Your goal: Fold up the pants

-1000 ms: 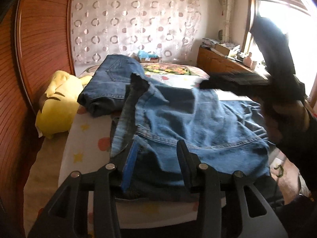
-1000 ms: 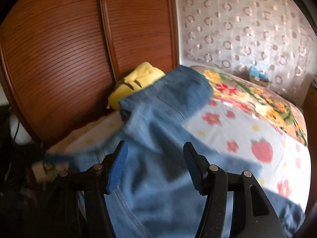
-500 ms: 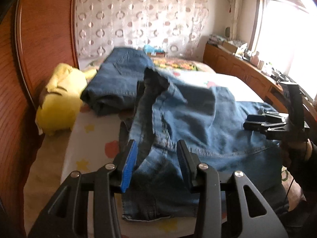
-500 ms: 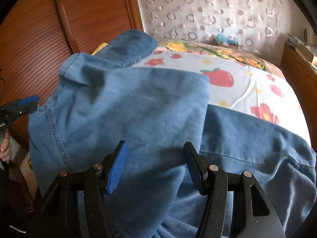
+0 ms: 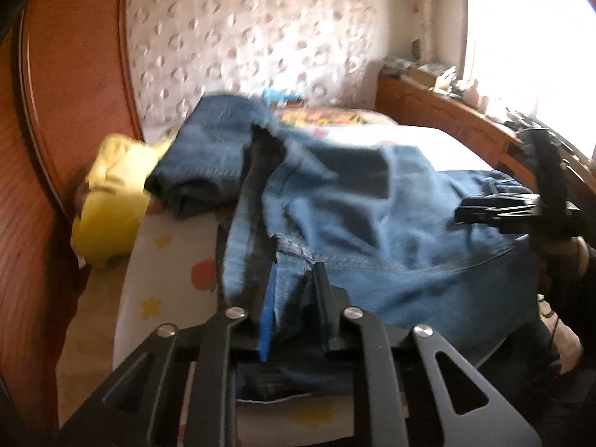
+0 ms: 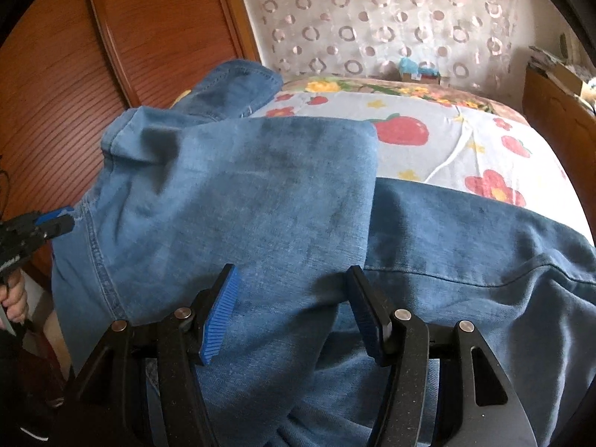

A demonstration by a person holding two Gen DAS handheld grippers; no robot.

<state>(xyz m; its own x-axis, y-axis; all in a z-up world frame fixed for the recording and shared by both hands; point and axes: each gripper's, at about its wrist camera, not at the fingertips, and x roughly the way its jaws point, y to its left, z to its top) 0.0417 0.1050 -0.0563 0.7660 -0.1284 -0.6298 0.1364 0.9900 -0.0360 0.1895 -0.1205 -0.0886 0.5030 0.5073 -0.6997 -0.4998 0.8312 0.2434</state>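
Light blue jeans (image 5: 391, 238) lie spread across the near end of the bed, also filling the right wrist view (image 6: 260, 201), with one part folded over the rest. My left gripper (image 5: 294, 298) is closed on a fold of the jeans at their near left edge; it shows at the left of the right wrist view (image 6: 44, 223). My right gripper (image 6: 294, 313) is open, its fingers straddling the denim without pinching it. It appears at the right in the left wrist view (image 5: 484, 212).
A second, darker folded pair of jeans (image 5: 216, 145) lies farther up the bed beside a yellow plush toy (image 5: 111, 201). The bed has a flowered sheet (image 6: 465, 138). A wooden headboard panel (image 6: 111, 59) stands at left, a wooden dresser (image 5: 447, 123) at right under the window.
My left gripper has closed from open onto the jeans' near left edge. My right gripper has stayed open over the denim, shifting only slightly.
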